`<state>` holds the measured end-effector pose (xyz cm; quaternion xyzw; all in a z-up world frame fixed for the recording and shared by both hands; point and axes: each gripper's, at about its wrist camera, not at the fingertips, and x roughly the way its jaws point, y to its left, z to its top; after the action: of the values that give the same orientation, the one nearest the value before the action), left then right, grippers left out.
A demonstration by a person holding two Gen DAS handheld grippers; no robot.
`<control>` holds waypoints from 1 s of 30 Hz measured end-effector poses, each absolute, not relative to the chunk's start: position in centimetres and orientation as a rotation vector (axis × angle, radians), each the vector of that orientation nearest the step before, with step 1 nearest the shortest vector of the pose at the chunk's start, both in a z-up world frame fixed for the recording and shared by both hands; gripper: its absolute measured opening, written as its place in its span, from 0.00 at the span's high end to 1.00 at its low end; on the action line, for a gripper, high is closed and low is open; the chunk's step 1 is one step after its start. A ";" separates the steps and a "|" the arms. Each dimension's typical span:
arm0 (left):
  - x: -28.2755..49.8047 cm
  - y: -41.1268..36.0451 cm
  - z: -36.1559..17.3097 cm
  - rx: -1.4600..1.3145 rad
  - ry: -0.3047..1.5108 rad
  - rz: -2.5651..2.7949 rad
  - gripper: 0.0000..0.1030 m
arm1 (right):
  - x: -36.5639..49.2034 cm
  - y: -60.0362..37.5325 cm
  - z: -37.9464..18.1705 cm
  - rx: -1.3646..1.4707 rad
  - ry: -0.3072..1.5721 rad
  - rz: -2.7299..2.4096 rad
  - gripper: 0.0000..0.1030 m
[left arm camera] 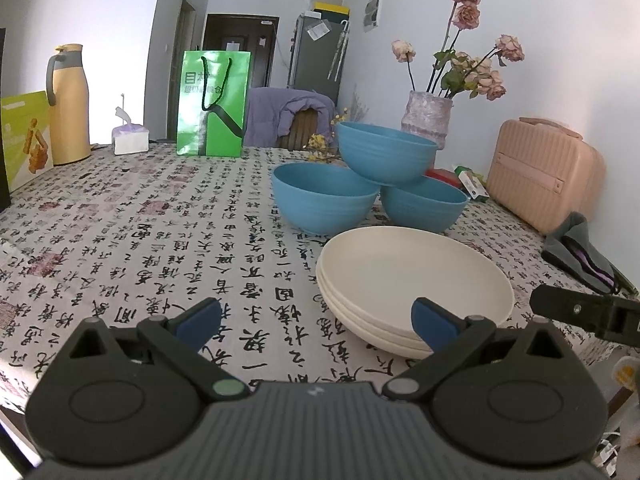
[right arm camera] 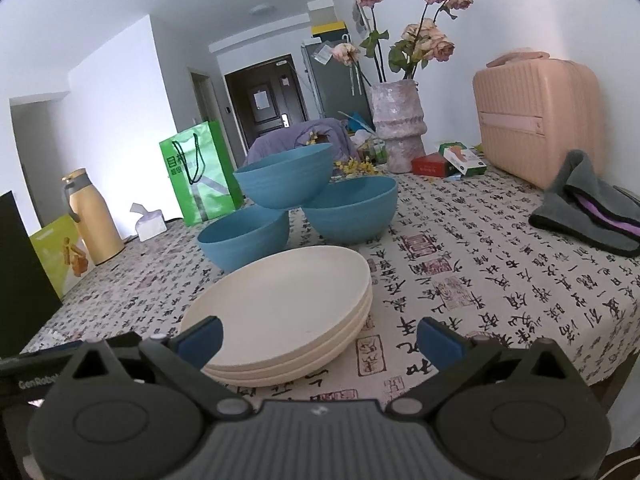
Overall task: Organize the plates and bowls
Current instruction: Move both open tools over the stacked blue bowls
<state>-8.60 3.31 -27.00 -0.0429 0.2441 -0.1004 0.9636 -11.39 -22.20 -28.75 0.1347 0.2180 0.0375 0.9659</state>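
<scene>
Figure: both grippers withdrawn at the near table edge, dishes ahead. In the left wrist view, the left gripper is held low over the patterned tablecloth, its blue-padded fingers spread wide with nothing between them. The stack of cream plates is seen at about 1 o'clock from it, just beyond the right fingertip; three rims can be counted, nested so that the pile sits flat and stable. Behind the plates, at 12 o'clock, three blue bowls are arranged as a pyramid: two rest upright on the cloth, and the third is perched across their adjoining rims. This perch is judged precarious, and the top bowl is likely the first to be lifted and nested. In the right wrist view, the right gripper is likewise spread and empty. The plates lie at 11 o'clock, partly behind its left finger, with the bowls beyond. A vase of dried roses and a pink case are set farther back, well apart from the dishes.
</scene>
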 end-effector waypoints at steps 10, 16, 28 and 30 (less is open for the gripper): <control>-8.1 3.3 -27.3 -0.116 0.465 -0.253 0.00 | -9.9 -22.4 -28.8 0.245 0.435 0.075 0.00; -6.7 3.6 -27.4 -0.135 0.455 -0.204 0.00 | -7.8 -22.5 -28.6 0.192 0.420 0.089 0.00; -2.7 3.6 -23.8 -0.069 0.368 -0.123 0.00 | -0.6 -25.9 -23.2 0.196 0.301 0.123 0.00; -1.9 3.6 -23.0 -0.069 0.358 -0.121 0.00 | 0.7 -26.1 -22.1 0.180 0.292 0.128 0.00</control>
<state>-1.94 3.60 -22.99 -0.0341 0.1781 -0.0600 0.9816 0.70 -26.07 -22.10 0.0893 0.1452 0.0636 0.9833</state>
